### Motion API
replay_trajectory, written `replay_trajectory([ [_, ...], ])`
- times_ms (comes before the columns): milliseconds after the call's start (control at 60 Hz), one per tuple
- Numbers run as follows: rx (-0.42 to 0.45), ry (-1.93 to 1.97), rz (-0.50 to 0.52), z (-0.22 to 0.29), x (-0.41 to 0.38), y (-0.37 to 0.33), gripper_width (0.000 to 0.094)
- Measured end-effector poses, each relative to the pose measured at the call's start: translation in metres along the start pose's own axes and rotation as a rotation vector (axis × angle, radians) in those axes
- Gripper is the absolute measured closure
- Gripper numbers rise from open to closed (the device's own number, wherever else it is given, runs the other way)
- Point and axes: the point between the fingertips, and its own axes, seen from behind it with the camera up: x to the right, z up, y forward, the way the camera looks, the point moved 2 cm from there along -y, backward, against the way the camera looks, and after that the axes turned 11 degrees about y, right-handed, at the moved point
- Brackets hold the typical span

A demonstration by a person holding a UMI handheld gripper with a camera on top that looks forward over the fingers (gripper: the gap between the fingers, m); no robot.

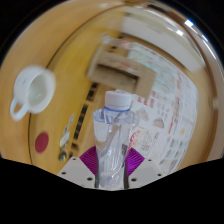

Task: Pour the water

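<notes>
While the fingers [110,168] clamp the clear water bottle [112,135] by its lower body, its long axis runs forward, cap [118,100] away. White mug [30,92] stands well off to the left on the wooden worktop [70,60]; pour needs leftward travel. Papers [150,95] lie beyond.

Just one camera here, riding on the handheld gripper [111,172] and looking forward along its two fingers, whose purple pads [91,163] poke up from the bottom. It's tilted down over a light wooden tabletop [60,50] from fairly close. The clear plastic bottle with a white cap [113,135] sits right in front of the lens, and the white ceramic mug [32,92] is off left, further out.
</notes>
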Motion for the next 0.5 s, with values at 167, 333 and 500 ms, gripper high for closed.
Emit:
replay_trajectory([
  [167, 0.064, 0.537, -0.035, -0.004, 0.073, 0.001, 0.0618],
  [333, 0.037, 1.149, 0.042, -0.036, 0.095, 0.018, 0.0617],
  [500, -0.044, 1.611, 0.192, -0.064, 0.046, 0.041, 0.0618],
])
